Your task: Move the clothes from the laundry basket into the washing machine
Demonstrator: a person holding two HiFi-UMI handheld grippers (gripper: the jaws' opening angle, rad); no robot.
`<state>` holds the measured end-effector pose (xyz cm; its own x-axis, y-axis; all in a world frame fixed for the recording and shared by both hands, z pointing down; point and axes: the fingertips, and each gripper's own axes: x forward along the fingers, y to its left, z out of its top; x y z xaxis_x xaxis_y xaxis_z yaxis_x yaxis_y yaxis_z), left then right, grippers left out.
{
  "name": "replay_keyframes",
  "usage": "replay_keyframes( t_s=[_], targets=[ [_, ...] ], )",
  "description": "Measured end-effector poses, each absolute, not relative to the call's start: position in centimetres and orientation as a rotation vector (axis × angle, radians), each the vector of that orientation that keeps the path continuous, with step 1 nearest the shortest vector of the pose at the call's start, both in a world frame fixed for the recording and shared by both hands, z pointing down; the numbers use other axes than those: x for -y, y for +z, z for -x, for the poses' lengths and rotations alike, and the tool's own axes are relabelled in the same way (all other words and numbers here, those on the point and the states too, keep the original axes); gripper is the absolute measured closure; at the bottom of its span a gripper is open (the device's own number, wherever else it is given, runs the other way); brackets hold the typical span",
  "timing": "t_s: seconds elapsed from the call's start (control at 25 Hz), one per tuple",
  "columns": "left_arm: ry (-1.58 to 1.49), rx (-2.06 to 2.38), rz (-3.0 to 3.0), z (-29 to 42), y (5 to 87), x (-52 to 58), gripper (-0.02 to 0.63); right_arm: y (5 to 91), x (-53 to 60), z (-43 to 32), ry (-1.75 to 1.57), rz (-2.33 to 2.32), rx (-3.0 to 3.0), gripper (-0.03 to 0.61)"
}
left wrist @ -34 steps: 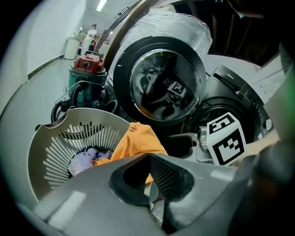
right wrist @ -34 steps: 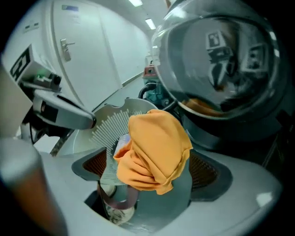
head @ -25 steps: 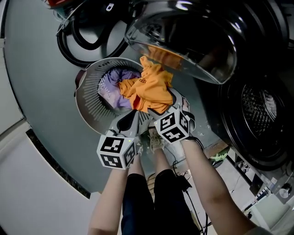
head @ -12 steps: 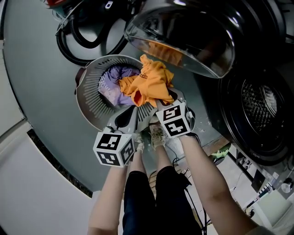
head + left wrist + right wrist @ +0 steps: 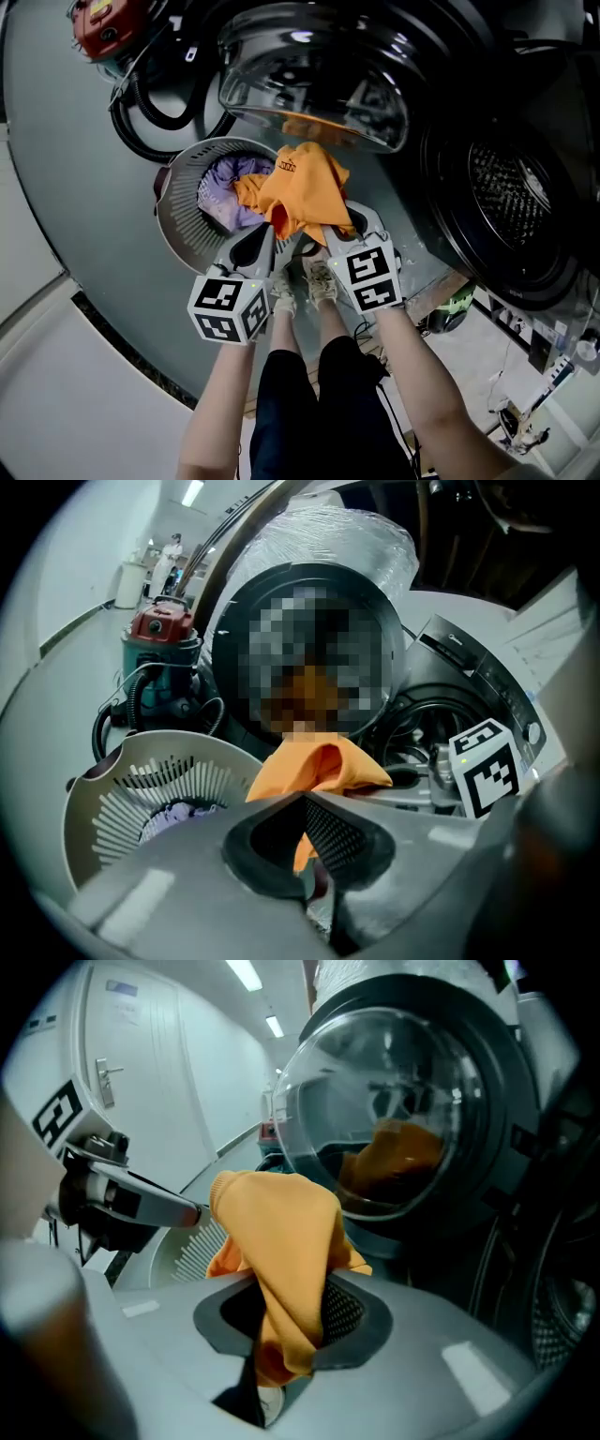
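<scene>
At frame centre, the left gripper [image 5: 268, 234] and the right gripper [image 5: 330, 228] both pinch the orange shirt [image 5: 300, 183] by the laundry basket's [image 5: 176, 225] right rim.

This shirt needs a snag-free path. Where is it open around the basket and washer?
Open: the drum mouth, right of the door; bare floor left of the basket. Crowded: between basket and door, where left gripper and right gripper hold the shirt.

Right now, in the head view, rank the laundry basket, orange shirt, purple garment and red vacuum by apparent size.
1. laundry basket
2. orange shirt
3-4. purple garment and red vacuum: these look alike. The shirt covers part of one and the picture's edge cuts off the other, so they stay unranked.
</scene>
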<state>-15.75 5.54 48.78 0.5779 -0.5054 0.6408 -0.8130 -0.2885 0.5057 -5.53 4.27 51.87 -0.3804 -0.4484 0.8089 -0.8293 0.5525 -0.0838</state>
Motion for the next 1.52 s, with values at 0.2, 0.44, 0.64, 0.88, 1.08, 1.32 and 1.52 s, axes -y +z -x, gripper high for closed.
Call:
replay_keyframes(
  t_s=[0.2,0.44,0.64,0.88,1.08,1.32,1.52],
  targets=[
    [0.508,0.935,-2.051,11.8,46.1,-5.6,0.612,47.2,-6.1,1.3,0.651,-1.210,2.006,0.454],
    [0.550,0.748,-2.148,4.7,43.5,-6.3,0.612,42.5,-7.8,-4.2,0.699,-1.445,1.972,0.459],
    [0.544,0.614,-2.247,-1.3,42.1,-6.3,0.612,40.1,-8.4,-9.9,0.704,-1.682,1.905,0.460],
    [0.517,0.460,-2.347,-7.4,42.1,-6.3,0.612,38.1,-9.3,-18.9,0.692,-2.102,1.730,0.525],
    [0.531,0.416,-2.365,-11.3,43.4,-5.8,0.613,39.2,-9.1,-23.6,0.679,-2.218,1.672,0.531],
    [0.546,0.379,-2.370,-15.4,44.9,-5.4,0.612,41.4,-8.1,-29.0,0.713,-2.330,1.602,0.529],
    [0.538,0.357,-2.389,-17.6,45.7,-4.5,0.612,42.9,-6.0,-31.9,0.707,-2.451,1.544,0.528]
  ],
)
